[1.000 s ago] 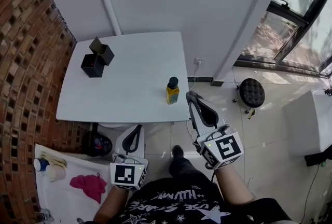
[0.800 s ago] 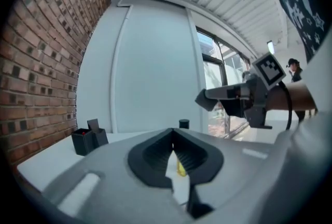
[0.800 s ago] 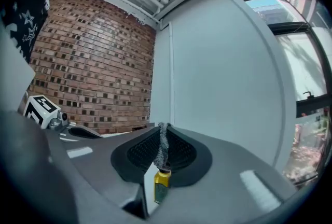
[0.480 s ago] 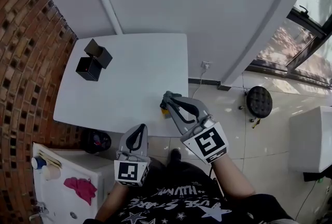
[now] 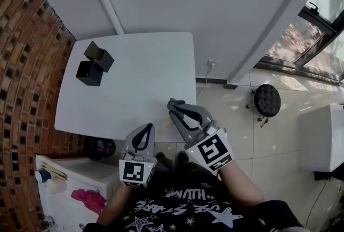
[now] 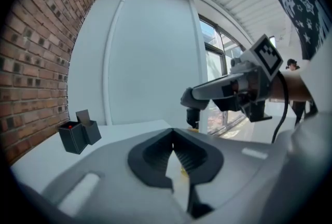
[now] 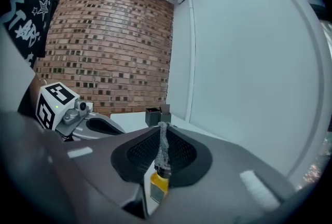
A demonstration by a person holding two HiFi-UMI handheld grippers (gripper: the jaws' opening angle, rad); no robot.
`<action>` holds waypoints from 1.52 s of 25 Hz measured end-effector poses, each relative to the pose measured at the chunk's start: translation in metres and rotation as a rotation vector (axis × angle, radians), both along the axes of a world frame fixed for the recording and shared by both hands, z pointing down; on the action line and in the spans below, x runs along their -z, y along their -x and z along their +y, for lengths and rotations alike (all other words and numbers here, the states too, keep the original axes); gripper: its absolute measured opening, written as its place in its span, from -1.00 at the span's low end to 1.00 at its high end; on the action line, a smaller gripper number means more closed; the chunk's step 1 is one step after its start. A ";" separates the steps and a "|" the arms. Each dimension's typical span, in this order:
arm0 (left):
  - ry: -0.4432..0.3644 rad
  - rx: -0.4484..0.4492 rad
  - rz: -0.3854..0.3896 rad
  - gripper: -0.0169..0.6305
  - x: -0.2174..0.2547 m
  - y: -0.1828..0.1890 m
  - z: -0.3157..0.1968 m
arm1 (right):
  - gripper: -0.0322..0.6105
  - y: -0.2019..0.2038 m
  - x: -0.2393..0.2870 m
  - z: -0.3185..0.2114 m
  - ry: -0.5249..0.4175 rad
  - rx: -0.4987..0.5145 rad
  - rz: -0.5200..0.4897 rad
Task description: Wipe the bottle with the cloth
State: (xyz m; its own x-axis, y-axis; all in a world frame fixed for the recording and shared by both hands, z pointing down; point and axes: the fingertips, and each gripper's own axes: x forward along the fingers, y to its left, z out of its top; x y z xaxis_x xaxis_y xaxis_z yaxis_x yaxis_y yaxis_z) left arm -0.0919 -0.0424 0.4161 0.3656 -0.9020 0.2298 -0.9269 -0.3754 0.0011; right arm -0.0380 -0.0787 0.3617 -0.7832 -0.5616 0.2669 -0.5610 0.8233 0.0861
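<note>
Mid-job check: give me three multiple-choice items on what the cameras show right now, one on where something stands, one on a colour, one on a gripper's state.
1. In the head view, where on the table do the black boxes stand?
A. far left part
B. near right edge
C. dead centre

2. What colour is the body of the bottle?
A. green
B. yellow
C. red

3. How do the jaws of the left gripper stand?
A. wide apart
B. shut on the bottle
C. shut, with nothing between them

Answers:
1 A: the boxes sit toward the far left corner of the tabletop.
2 B: the right gripper view shows a yellow body.
3 C: the left gripper view shows its jaws together and empty.
</note>
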 end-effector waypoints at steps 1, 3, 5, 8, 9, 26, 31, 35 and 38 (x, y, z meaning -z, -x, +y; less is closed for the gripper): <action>0.005 -0.008 0.003 -0.93 0.000 0.000 -0.003 | -0.78 0.000 -0.001 0.001 0.004 -0.006 -0.001; 0.011 -0.019 0.006 -0.93 0.002 0.000 -0.008 | -0.78 0.000 -0.002 0.003 0.010 -0.018 -0.006; 0.016 -0.026 0.007 -0.93 0.006 0.000 -0.014 | -0.78 0.000 -0.002 0.005 0.013 -0.025 -0.006; 0.010 -0.050 0.014 -0.93 0.002 -0.002 -0.019 | -0.78 0.000 -0.002 0.009 0.019 -0.026 -0.009; 0.004 -0.064 0.013 -0.93 0.000 -0.002 -0.019 | -0.78 0.000 -0.002 0.010 0.022 -0.027 -0.013; 0.073 -0.059 -0.039 -0.93 -0.026 0.011 -0.017 | -0.78 -0.019 0.009 0.045 -0.071 -0.020 -0.113; 0.056 -0.073 -0.039 -0.93 -0.027 0.006 -0.020 | -0.78 -0.025 -0.019 0.061 -0.025 0.058 -0.028; 0.065 -0.065 -0.068 -0.93 -0.035 0.005 -0.024 | -0.78 -0.019 -0.057 0.067 -0.139 0.152 0.218; 0.064 -0.072 -0.080 -0.93 -0.034 0.003 -0.025 | -0.78 -0.016 -0.074 0.064 -0.196 0.217 0.269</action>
